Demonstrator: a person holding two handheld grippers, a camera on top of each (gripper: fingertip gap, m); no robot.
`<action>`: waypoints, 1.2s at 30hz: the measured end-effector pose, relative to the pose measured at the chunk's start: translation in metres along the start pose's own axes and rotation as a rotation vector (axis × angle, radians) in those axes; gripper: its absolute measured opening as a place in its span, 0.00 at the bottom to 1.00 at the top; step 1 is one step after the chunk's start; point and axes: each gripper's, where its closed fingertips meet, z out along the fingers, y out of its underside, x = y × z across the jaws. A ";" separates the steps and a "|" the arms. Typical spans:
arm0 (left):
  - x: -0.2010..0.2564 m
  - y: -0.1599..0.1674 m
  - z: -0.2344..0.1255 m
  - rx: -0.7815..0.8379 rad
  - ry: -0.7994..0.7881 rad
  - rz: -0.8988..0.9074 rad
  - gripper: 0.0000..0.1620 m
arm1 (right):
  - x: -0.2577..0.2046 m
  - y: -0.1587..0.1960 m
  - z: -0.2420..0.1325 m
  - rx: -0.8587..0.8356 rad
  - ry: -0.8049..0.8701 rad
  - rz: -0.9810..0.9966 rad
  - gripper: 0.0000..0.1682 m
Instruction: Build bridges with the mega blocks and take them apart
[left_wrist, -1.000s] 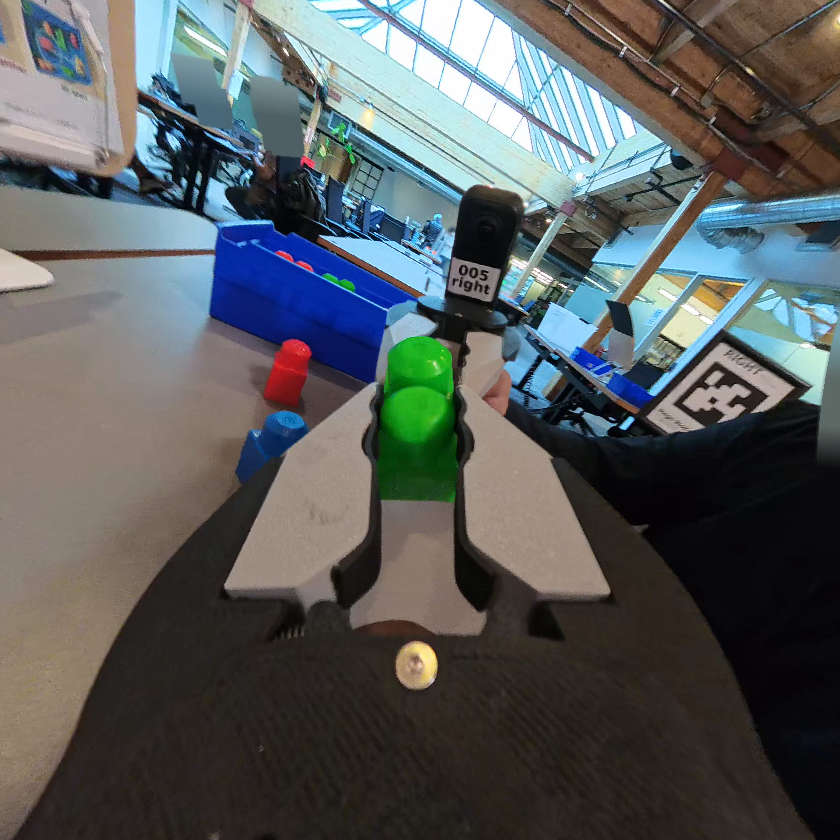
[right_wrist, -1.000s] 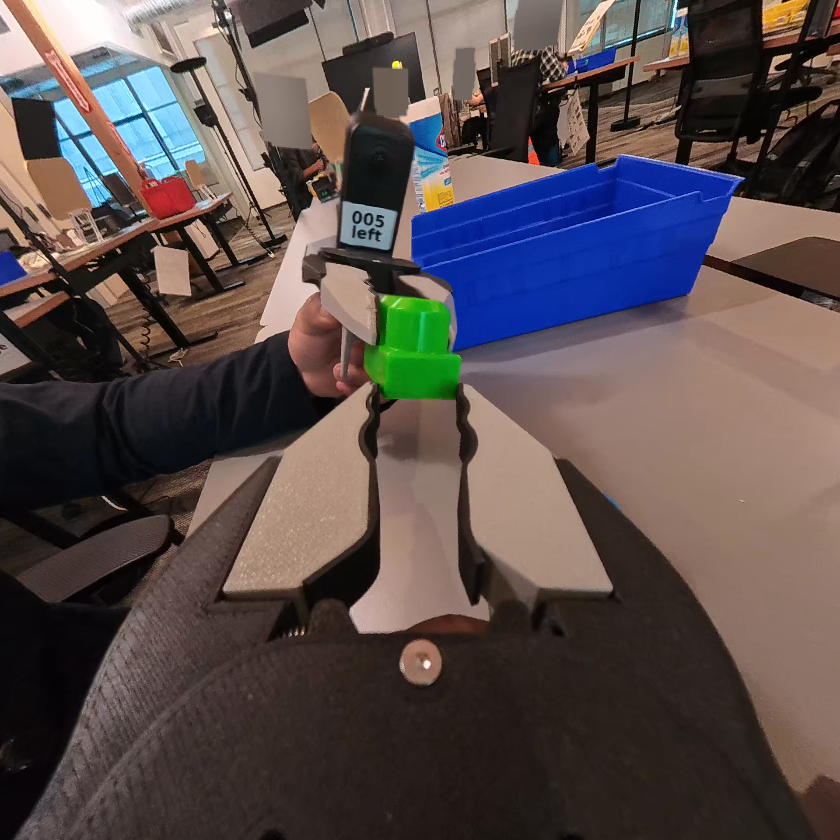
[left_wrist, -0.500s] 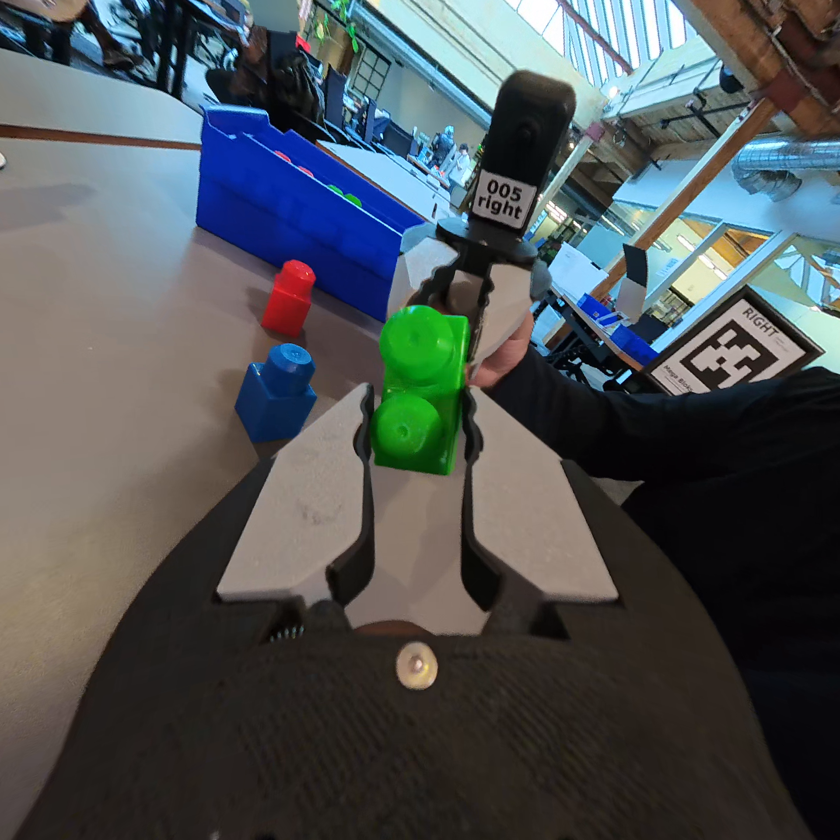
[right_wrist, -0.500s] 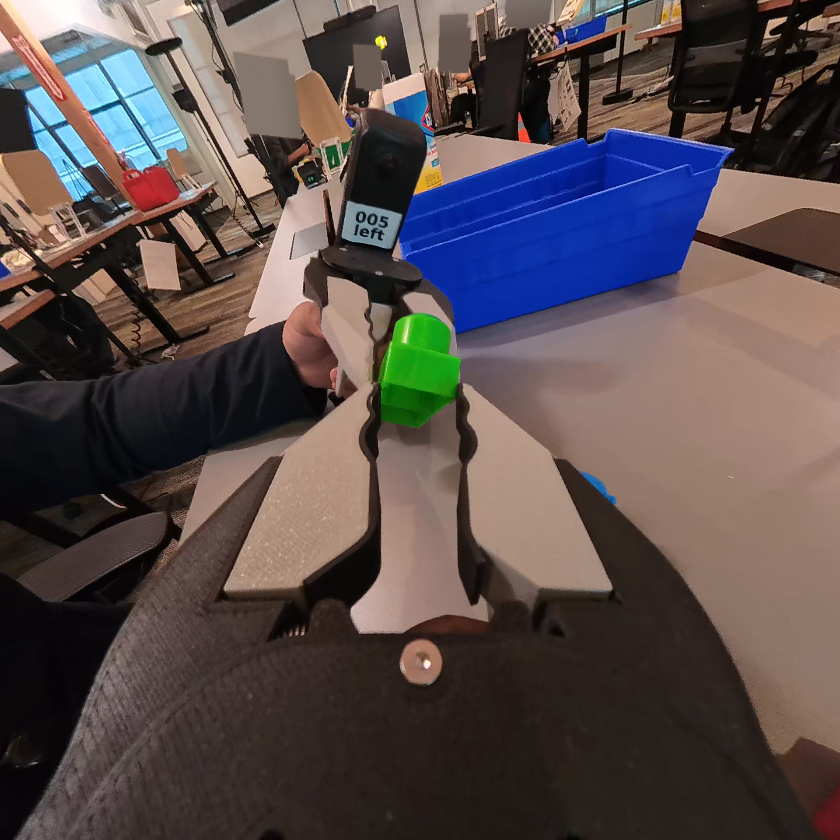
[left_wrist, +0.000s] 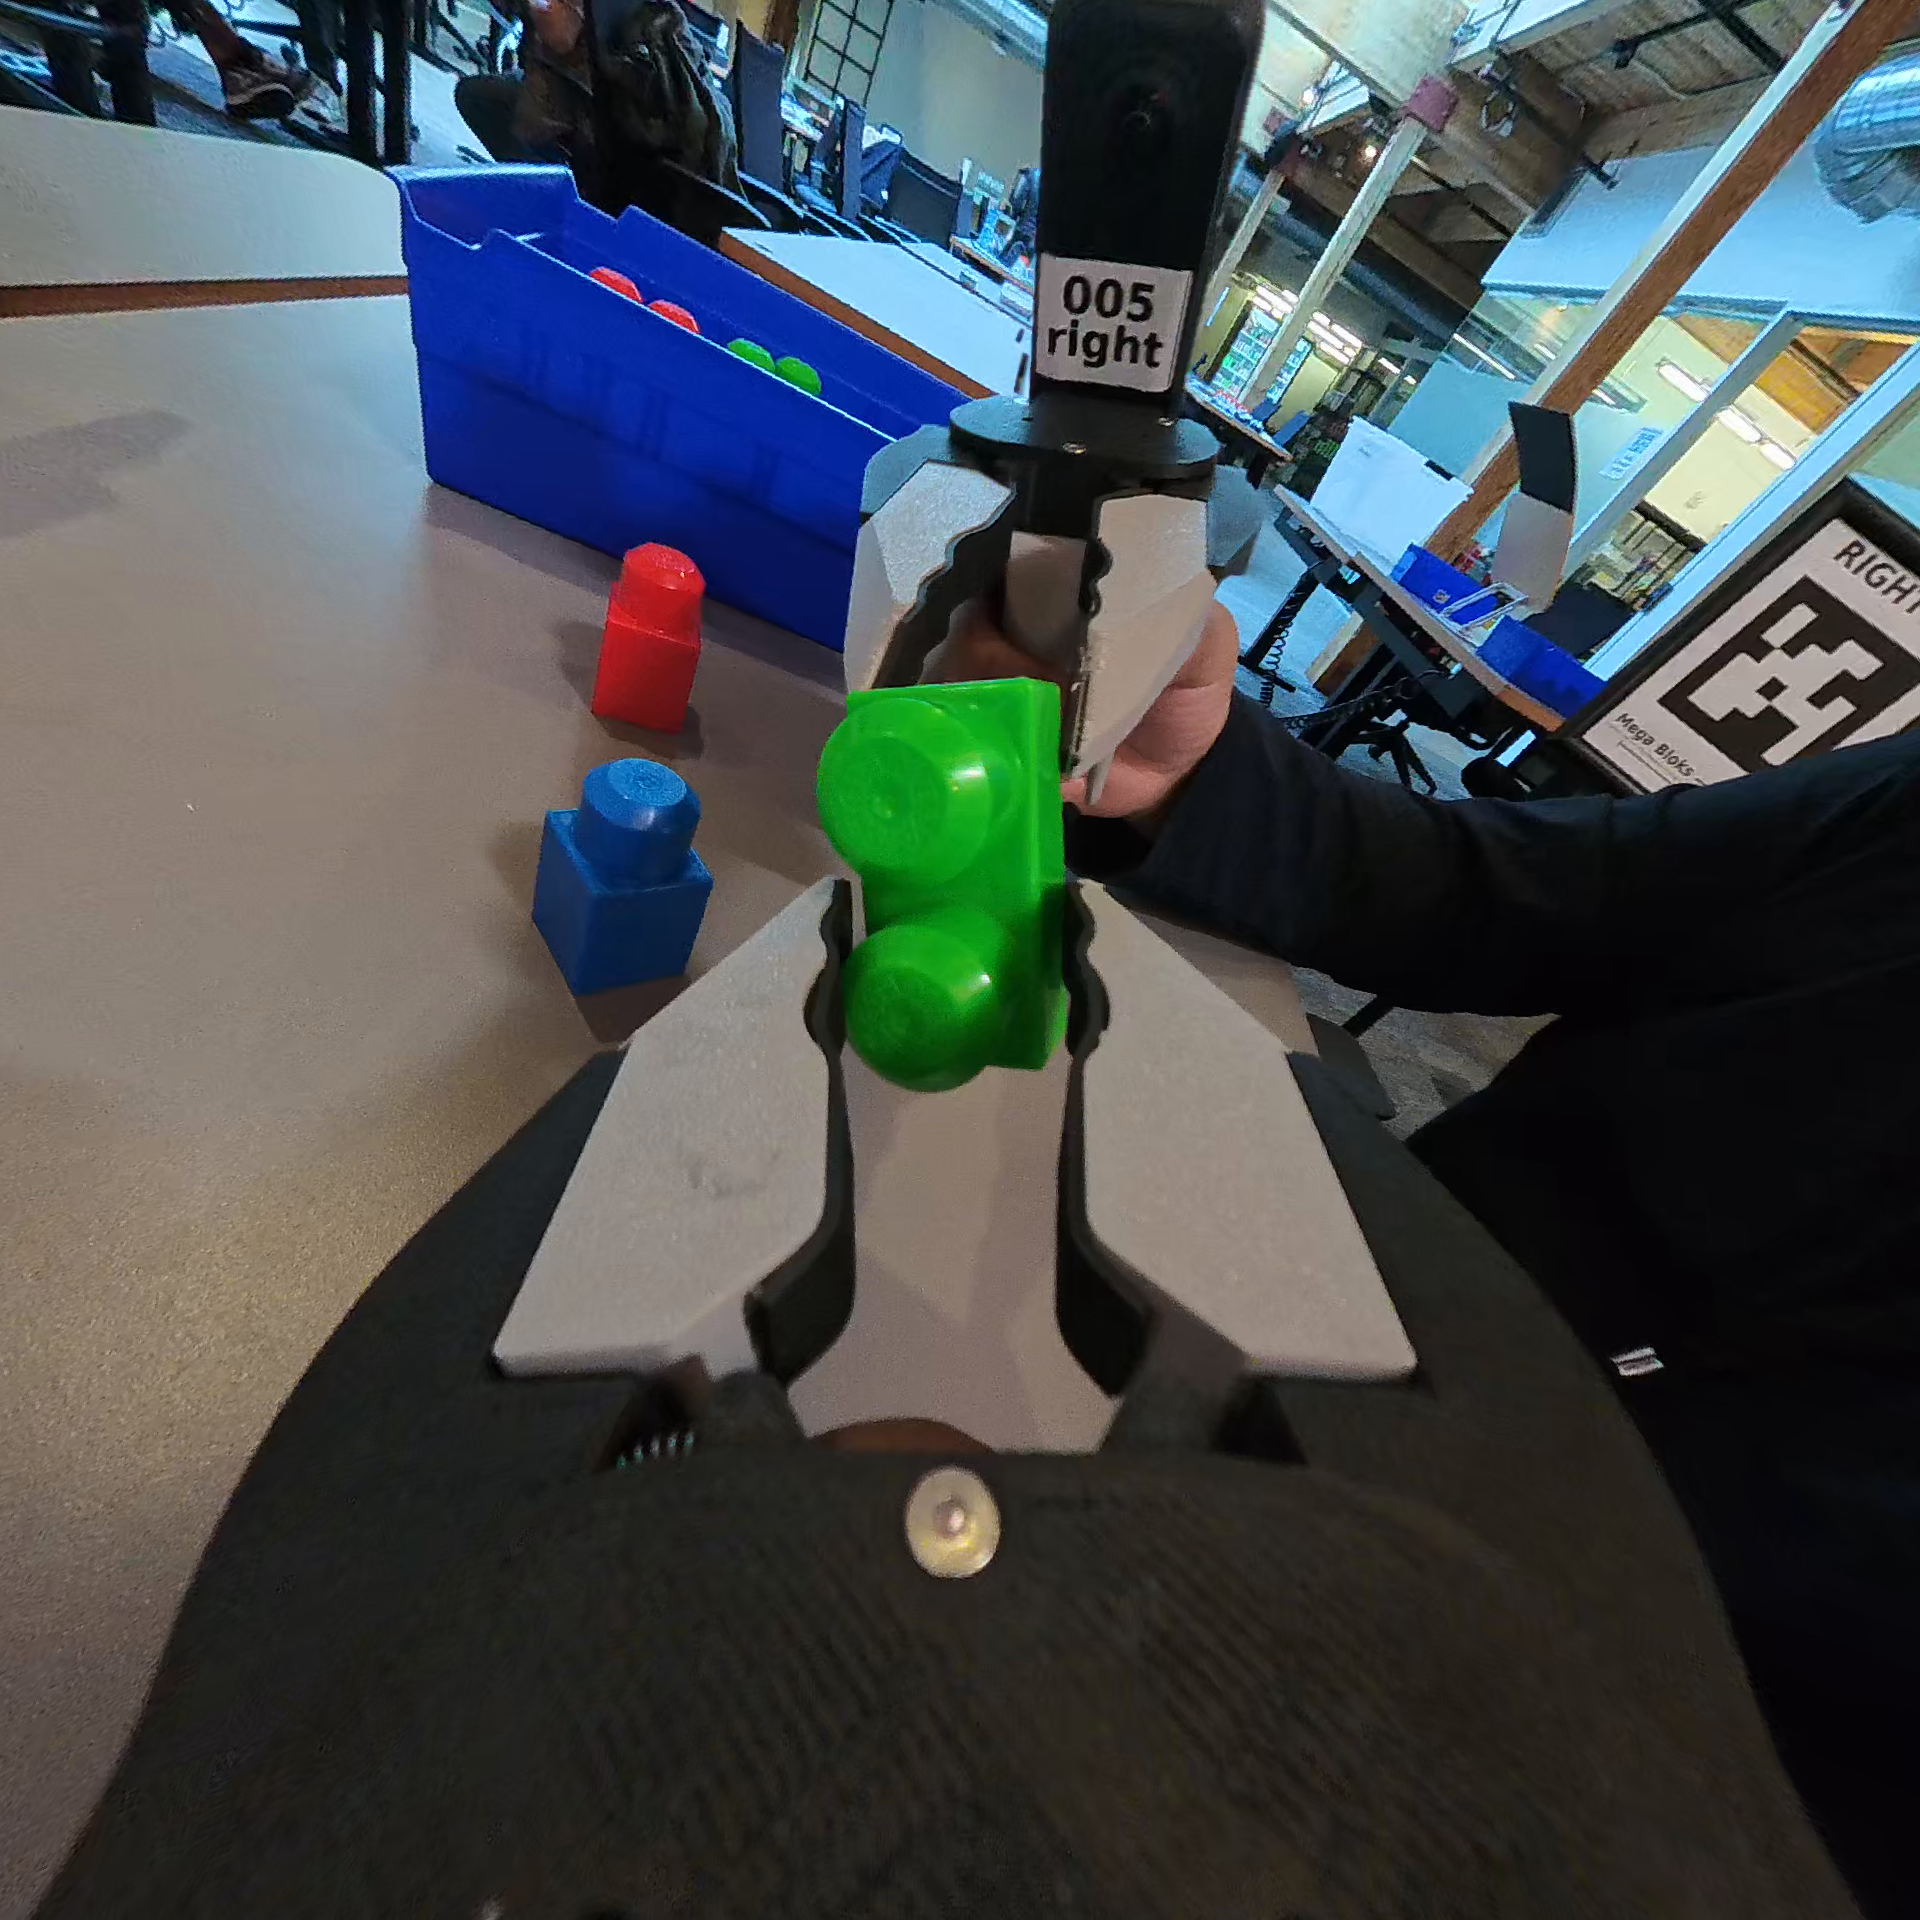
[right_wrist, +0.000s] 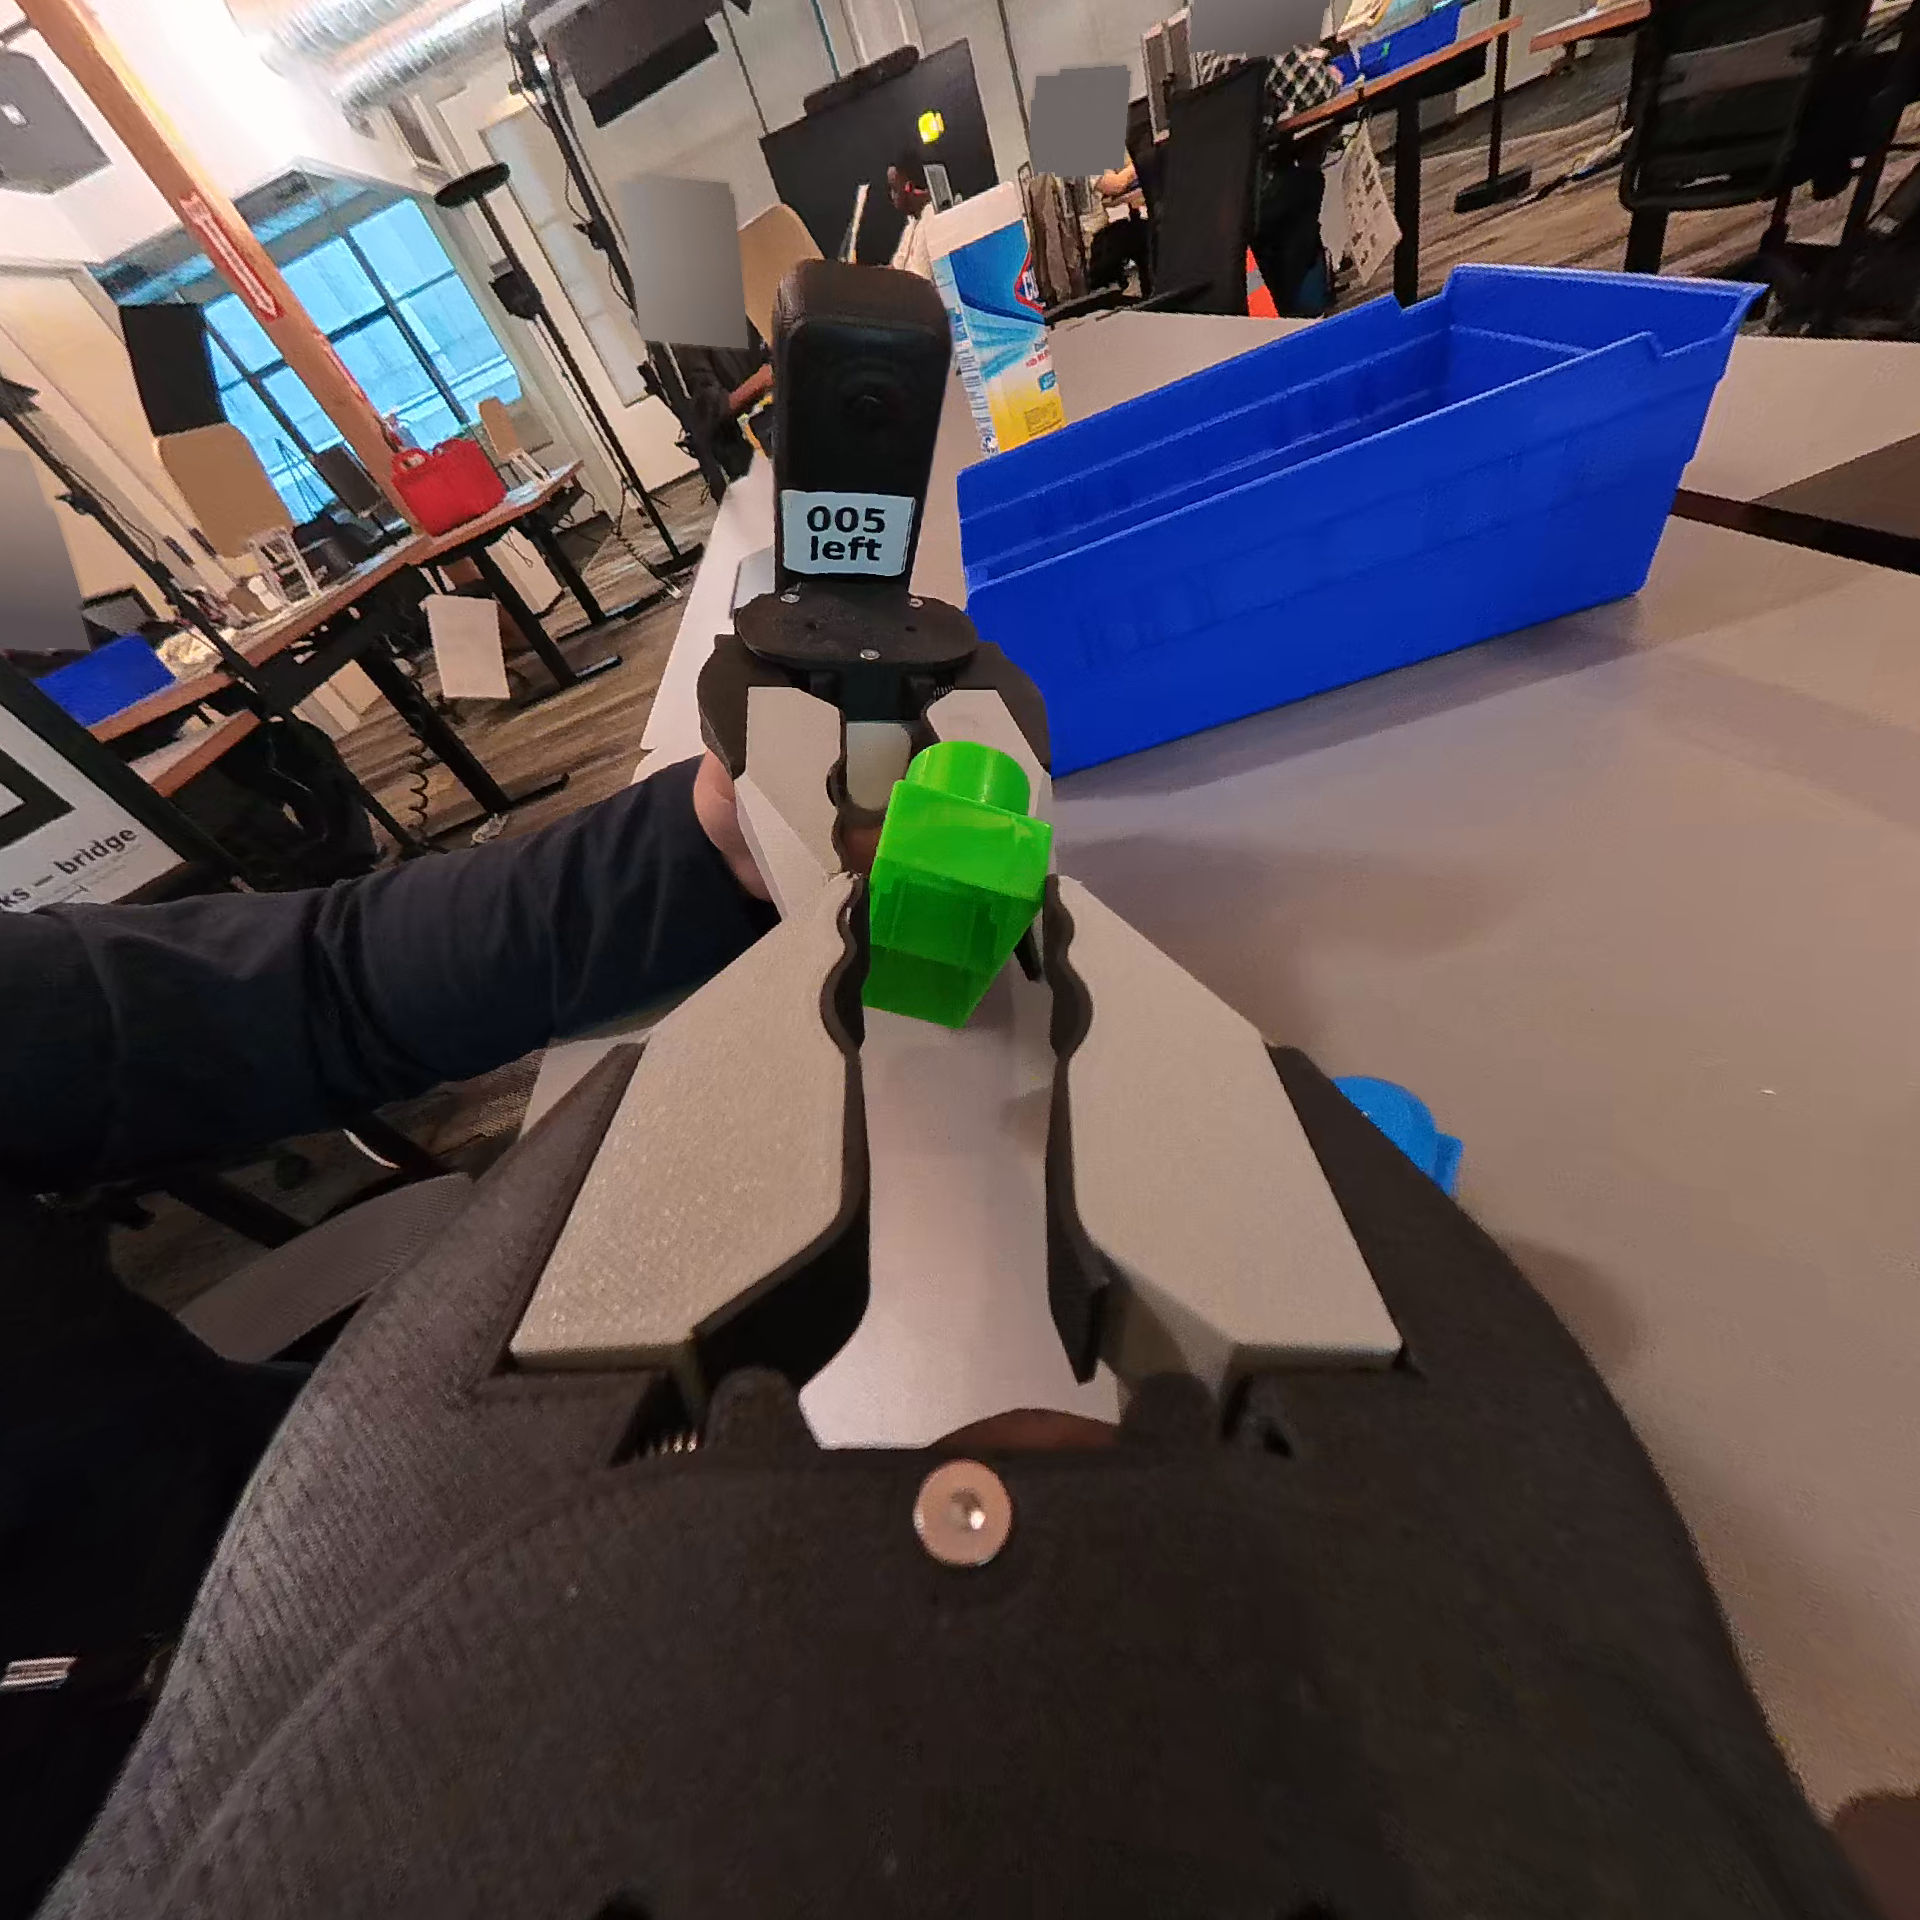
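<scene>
A green two-stud block (left_wrist: 951, 883) is held in the air between both grippers. My left gripper (left_wrist: 951, 904) is shut on its near end, with the studs facing left. My right gripper (left_wrist: 971, 727) faces it from the far side, and its fingertips clamp the block's other end. In the right wrist view the green block (right_wrist: 956, 904) sits tilted between my right gripper's tips (right_wrist: 951, 904), hollow underside towards the camera, with the left gripper (right_wrist: 925, 842) behind it. A red block (left_wrist: 649, 639) and a blue block (left_wrist: 623, 883) stand on the table to the left.
A blue bin (left_wrist: 623, 416) stands behind the loose blocks, with red and green blocks inside; it also shows in the right wrist view (right_wrist: 1351, 520). A wipes canister (right_wrist: 997, 312) stands behind it. A marker sign (left_wrist: 1787, 665) stands at the right. A person's dark sleeves hold the grippers. The grippers are tip to tip, or close to it.
Both grippers have tipped down towards the table. The green block has rolled, so its studs now face left instead of up. Both grippers have kept their hold on it.
</scene>
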 end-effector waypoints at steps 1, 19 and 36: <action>0.000 -0.001 0.000 0.006 0.001 -0.007 0.24 | 0.001 0.000 0.000 0.004 -0.002 0.009 0.18; 0.015 -0.003 0.010 0.001 0.044 -0.007 0.20 | -0.005 -0.011 -0.009 0.092 -0.111 0.079 0.06; 0.007 0.007 0.015 -0.050 -0.018 0.022 0.20 | -0.006 0.008 0.009 -0.037 -0.025 -0.017 0.20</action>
